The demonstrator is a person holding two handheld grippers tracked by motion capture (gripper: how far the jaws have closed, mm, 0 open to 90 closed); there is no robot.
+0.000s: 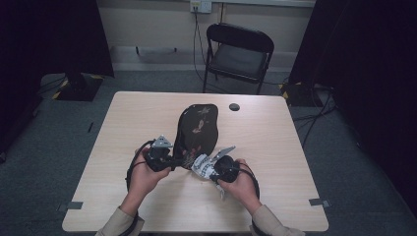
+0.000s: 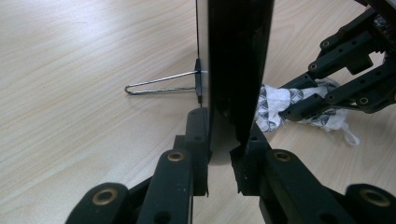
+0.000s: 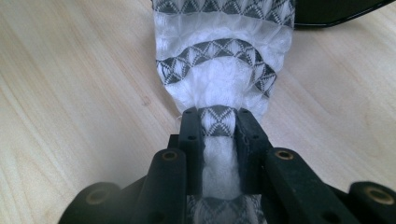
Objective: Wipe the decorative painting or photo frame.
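Glossy black oval tray point(image 1: 198, 129), crinkled patterned cloth point(image 3: 224, 70), pale woodgrain table point(image 1: 275, 147)

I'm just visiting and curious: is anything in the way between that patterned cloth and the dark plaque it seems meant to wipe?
Nothing visible. The right gripper is shut on the patterned cloth, which lies beside the dark plaque that the left gripper holds on edge.

Cloth point(image 1: 202, 166) right of tray point(image 1: 197, 129)
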